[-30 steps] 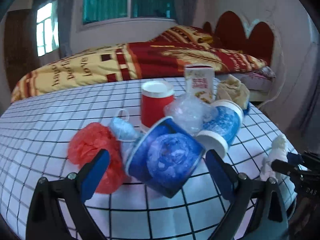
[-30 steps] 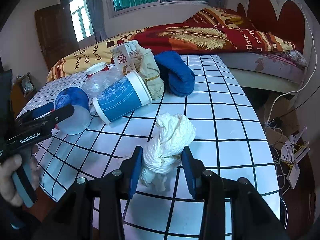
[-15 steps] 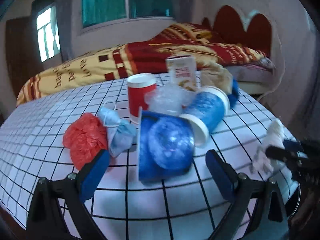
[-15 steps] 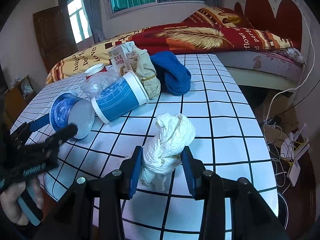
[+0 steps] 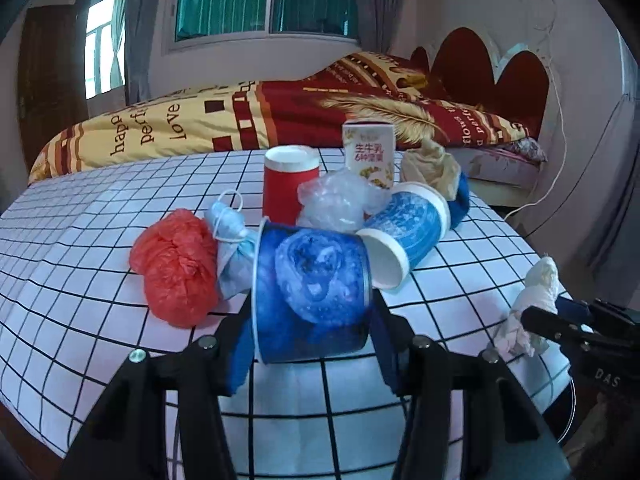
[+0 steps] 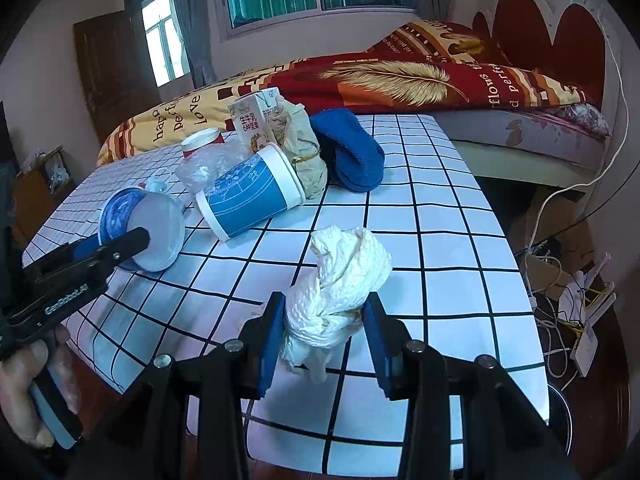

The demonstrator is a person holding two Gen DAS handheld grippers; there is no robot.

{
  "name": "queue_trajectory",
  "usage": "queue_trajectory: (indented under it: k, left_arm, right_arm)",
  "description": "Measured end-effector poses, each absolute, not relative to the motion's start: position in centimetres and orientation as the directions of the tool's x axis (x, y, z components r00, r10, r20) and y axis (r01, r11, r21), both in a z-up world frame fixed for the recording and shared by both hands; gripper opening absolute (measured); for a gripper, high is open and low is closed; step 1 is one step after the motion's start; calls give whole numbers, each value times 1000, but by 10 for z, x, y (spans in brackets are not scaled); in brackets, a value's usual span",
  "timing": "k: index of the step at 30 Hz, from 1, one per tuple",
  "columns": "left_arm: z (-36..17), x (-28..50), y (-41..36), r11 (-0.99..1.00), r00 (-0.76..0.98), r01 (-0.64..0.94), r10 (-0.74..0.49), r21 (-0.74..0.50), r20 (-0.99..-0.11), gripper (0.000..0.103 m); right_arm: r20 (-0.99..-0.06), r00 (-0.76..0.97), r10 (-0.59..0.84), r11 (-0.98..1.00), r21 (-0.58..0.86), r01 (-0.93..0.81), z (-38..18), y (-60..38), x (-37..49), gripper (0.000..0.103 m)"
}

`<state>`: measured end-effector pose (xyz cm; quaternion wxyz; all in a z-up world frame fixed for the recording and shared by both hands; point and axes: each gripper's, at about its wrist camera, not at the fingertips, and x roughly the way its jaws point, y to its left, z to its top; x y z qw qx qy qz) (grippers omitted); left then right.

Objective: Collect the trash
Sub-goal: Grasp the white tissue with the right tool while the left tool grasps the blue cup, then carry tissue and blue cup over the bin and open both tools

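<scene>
My left gripper is shut on a dark blue paper cup that lies on its side on the checked table; the cup also shows in the right wrist view. My right gripper is shut on a crumpled white tissue, near the table's right front edge; the tissue shows in the left wrist view. Behind the cup lie a red plastic bag, a light blue face mask, a red cup, a clear plastic wrap, a light blue cup on its side and a milk carton.
A beige bundle and a blue cloth lie at the table's far right. A bed with a red and yellow blanket stands behind the table. Cables and a floor socket lie right of the table.
My left gripper has closed from wide open onto the dark blue cup. The cup has turned to lie sideways between the fingers. My right gripper keeps its hold on the tissue.
</scene>
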<state>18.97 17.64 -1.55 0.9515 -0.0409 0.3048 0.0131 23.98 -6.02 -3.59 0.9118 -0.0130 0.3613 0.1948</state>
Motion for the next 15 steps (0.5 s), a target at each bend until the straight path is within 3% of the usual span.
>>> queue_trajectory:
  k: [15]
  left_arm:
    - [-4,159,148,996,824,13,-58,-85,-564,52]
  right_arm:
    - [-620,710,333,929,87,-360,-16,-88,209,40]
